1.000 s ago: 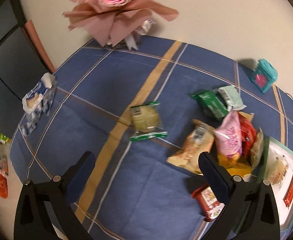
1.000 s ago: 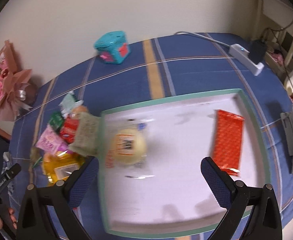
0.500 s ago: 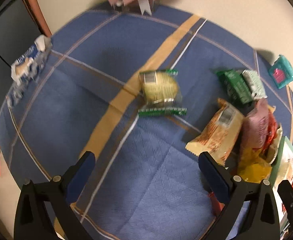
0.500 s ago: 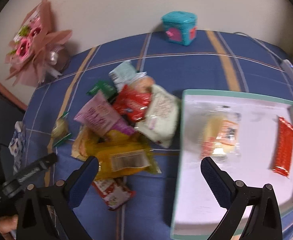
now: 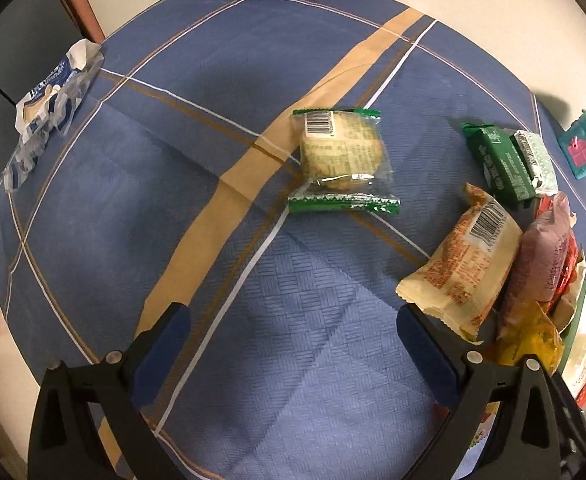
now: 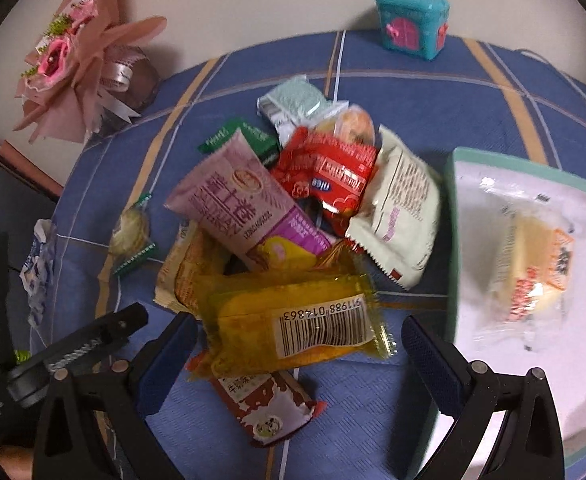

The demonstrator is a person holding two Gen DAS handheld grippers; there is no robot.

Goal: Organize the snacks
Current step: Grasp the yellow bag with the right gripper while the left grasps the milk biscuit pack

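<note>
A green-edged cookie packet (image 5: pixel 343 156) lies alone on the blue cloth, ahead of my open left gripper (image 5: pixel 293 344), which holds nothing. To its right sits the snack pile, with a beige packet (image 5: pixel 467 264) nearest. In the right wrist view my open right gripper (image 6: pixel 295 346) hovers just before a yellow packet (image 6: pixel 293 328) on top of that pile, with a purple packet (image 6: pixel 245 204), a red packet (image 6: pixel 329 172) and a pale green packet (image 6: pixel 401 208) behind. The white tray (image 6: pixel 451 240) at right holds a wrapped bun (image 6: pixel 533 272) and a red bar.
A pink bouquet (image 6: pixel 81 48) and a teal box (image 6: pixel 411 22) stand at the table's back against the wall. A blue-white wrapper (image 5: pixel 49 108) lies at the left table edge. The left gripper's body (image 6: pixel 53 356) shows at lower left in the right wrist view.
My left gripper has moved down and closer to the cookie packet. My right gripper has swung left from over the tray to the snack pile, nearing the yellow packet.
</note>
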